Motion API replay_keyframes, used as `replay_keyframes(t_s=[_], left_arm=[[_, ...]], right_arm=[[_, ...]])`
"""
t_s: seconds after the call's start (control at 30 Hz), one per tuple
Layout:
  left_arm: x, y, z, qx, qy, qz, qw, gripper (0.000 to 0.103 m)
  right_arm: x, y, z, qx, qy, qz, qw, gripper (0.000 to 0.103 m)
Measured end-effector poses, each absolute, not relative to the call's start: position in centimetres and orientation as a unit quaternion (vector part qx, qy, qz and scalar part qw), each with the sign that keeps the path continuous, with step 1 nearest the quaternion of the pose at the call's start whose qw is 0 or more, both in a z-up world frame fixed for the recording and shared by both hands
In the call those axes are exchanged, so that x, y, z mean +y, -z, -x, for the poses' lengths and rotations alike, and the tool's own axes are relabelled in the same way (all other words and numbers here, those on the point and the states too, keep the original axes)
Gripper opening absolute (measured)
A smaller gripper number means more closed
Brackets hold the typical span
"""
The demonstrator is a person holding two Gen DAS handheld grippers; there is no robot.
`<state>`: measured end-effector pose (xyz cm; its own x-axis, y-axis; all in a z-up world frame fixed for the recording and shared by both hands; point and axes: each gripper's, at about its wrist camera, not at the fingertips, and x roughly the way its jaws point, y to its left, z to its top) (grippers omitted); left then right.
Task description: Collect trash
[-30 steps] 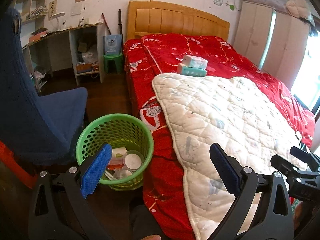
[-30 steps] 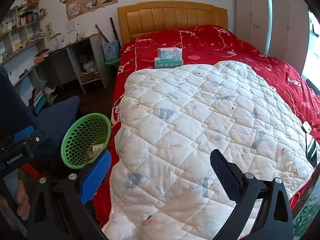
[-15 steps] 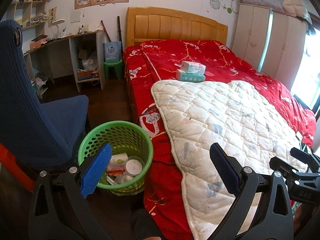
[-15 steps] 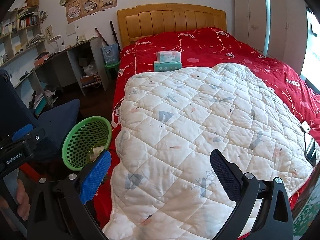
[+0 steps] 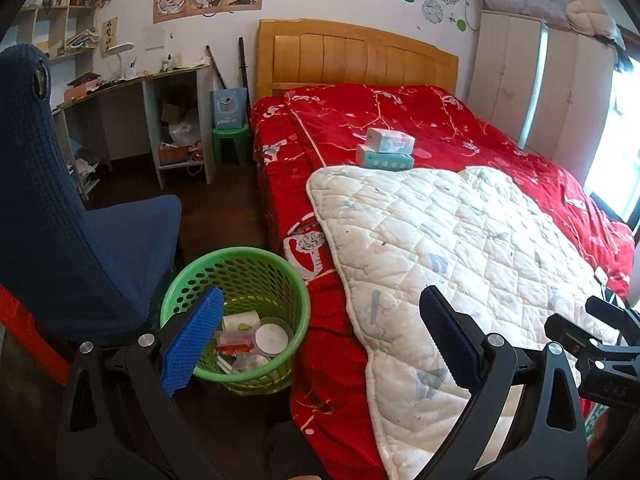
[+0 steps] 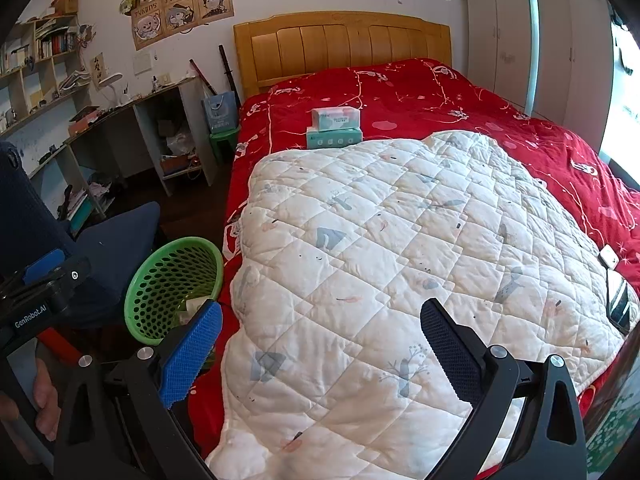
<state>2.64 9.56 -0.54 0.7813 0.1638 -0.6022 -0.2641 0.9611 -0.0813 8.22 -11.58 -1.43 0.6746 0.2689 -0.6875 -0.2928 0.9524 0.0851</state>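
A green perforated waste basket point(image 5: 240, 266) point(image 6: 168, 276) stands on the dark floor beside the bed's left side. Inside it lie cups, lids and wrappers point(image 5: 256, 340). My left gripper point(image 5: 320, 336) is open and empty, held above the basket and the bed's edge. My right gripper point(image 6: 320, 344) is open too, hovering over the white quilt point(image 6: 400, 240) with nothing between its fingers. In the right wrist view the left gripper point(image 6: 44, 280) shows at the far left, held by a hand point(image 6: 40, 396). The right gripper's body point(image 5: 600, 344) shows at the right edge of the left wrist view.
A blue chair point(image 5: 60, 220) stands left of the basket. Two tissue boxes point(image 5: 386, 152) point(image 6: 334, 128) are stacked on the red bedspread point(image 5: 400, 116). A phone point(image 6: 618, 300) lies at the quilt's right edge. A cluttered desk point(image 5: 132, 92), green stool point(image 5: 230, 142) and wardrobe point(image 5: 552, 80) line the walls.
Both cameras have risen and pulled back a little, so the basket and bed sit lower and farther in view. Both grippers stay open and empty.
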Motion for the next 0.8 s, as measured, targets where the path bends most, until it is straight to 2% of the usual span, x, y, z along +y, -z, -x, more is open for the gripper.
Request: replay_keyframes(t_s=[0.8], left_arm=[[9.77, 0.68, -2.60, 0.310, -0.118, 0.084, 0.940, 0.097]], right_arm=[[-11.81, 1.04, -8.23, 0.370, -0.151, 0.014, 0.917, 0.096]])
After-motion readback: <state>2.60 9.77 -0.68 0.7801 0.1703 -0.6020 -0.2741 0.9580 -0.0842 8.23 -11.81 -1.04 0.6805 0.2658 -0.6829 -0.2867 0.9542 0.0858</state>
